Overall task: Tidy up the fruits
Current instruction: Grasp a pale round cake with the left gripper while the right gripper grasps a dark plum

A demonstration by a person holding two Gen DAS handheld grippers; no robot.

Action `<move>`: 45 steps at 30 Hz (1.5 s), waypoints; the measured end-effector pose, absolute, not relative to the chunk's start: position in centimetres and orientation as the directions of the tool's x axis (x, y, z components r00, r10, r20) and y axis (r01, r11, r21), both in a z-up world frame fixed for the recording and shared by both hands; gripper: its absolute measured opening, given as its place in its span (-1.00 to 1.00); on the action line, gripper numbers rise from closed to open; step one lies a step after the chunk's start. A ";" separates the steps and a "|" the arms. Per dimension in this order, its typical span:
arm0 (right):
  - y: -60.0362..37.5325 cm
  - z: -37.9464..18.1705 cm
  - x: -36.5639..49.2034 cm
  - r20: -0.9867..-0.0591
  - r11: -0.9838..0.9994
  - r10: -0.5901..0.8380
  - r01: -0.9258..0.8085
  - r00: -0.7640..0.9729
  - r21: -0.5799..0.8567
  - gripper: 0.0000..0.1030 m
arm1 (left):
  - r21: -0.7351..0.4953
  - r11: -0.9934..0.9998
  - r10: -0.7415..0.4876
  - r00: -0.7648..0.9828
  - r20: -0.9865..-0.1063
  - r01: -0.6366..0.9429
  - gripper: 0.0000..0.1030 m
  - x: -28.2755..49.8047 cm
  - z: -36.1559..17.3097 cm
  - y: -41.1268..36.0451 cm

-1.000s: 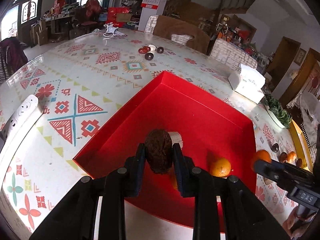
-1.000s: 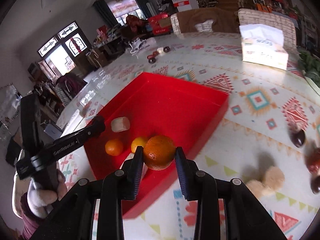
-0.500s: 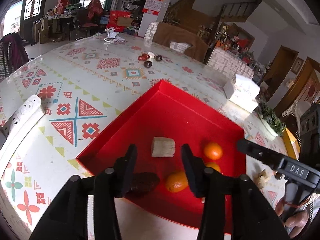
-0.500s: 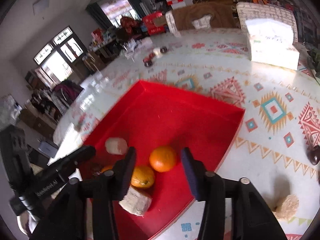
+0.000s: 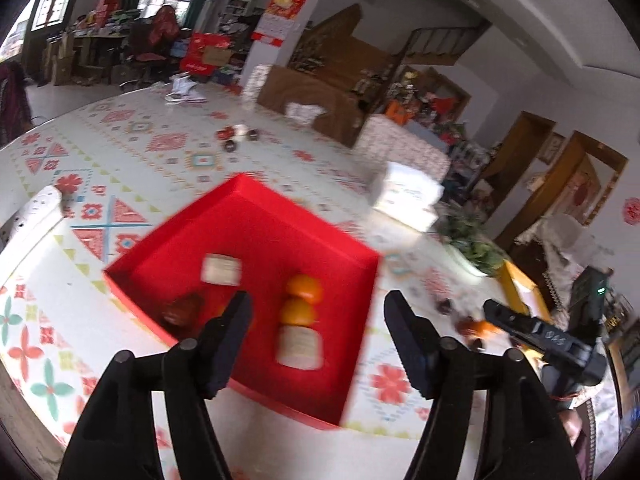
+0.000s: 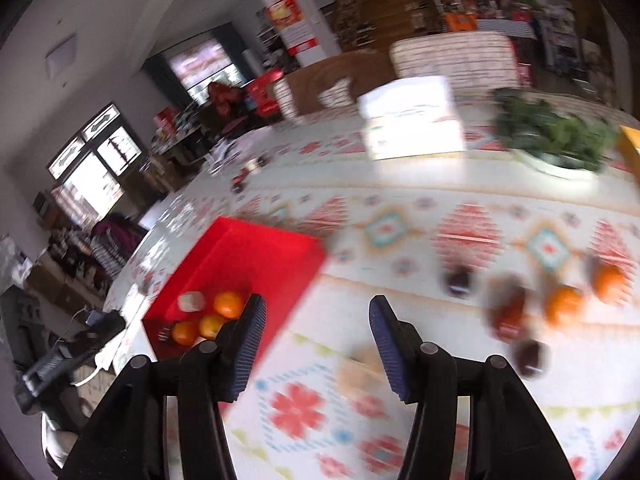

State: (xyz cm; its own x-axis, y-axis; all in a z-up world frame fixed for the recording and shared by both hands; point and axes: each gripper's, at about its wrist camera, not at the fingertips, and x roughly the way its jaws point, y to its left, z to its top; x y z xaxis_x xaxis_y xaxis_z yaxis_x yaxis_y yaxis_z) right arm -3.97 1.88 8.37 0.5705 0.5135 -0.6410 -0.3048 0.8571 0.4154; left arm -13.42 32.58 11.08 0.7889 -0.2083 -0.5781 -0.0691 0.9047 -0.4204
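— Both tongs stand spread and empty: left gripper (image 5: 316, 316) above the red box (image 5: 344, 376), right gripper (image 6: 316, 316) out over the tablecloth (image 6: 420, 200).

— A second ago each pinched a fruit?

— Yes; the dark fruit (image 5: 184, 308) and the oranges (image 5: 306, 288) now lie in the box beside pale blocks (image 5: 221, 269).

— So what's left?

— Loose oranges (image 6: 564, 304) and dark fruits (image 6: 508, 312) near the right gripper; likely next.

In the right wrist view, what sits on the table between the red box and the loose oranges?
Patterned tablecloth mostly, plus a blurred beige block and dark round fruits nearer the two oranges; the shallow red cardboard box lies left.
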 end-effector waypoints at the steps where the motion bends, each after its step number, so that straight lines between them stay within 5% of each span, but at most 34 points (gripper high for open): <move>1: 0.8 8.3 -4.3 -0.641 0.862 0.504 -0.292 0.578 0.414 0.14 | -0.420 0.906 -0.223 0.789 -0.573 -0.048 0.35 -13.6 11.3 31.6; 13: -10.0 4.9 -5.9 -0.696 0.911 0.386 -0.130 0.605 0.392 0.15 | -0.358 0.926 -0.336 0.687 -0.644 0.117 0.40 -11.8 8.4 20.6; 23: -7.4 2.1 -3.9 -0.753 0.943 0.331 -0.176 0.569 0.282 0.15 | -0.174 0.968 -0.248 0.600 -0.760 0.179 0.40 -7.9 3.0 15.5; 31: -6.0 1.3 -3.5 -0.770 0.960 0.274 -0.210 0.576 0.185 0.15 | -0.102 0.969 -0.222 0.606 -0.764 0.226 0.40 -5.5 2.4 13.7; 34: -6.2 1.3 -3.5 -0.770 0.959 0.278 -0.210 0.574 0.189 0.15 | -0.088 0.965 -0.224 0.600 -0.768 0.247 0.23 -5.1 2.2 13.1; 37: -6.2 1.3 -3.5 -0.768 0.958 0.282 -0.211 0.575 0.194 0.15 | -0.103 0.960 -0.241 0.580 -0.778 0.261 -0.20 -4.8 1.6 13.0; 43: -5.9 1.4 -3.5 -0.769 0.960 0.272 -0.213 0.578 0.180 0.14 | -0.087 0.961 -0.230 0.590 -0.774 0.261 -0.42 -5.0 1.7 12.7; 45: -5.8 1.4 -3.5 -0.770 0.963 0.263 -0.210 0.581 0.171 0.01 | -0.086 0.960 -0.232 0.590 -0.773 0.265 -0.42 -5.1 1.6 12.4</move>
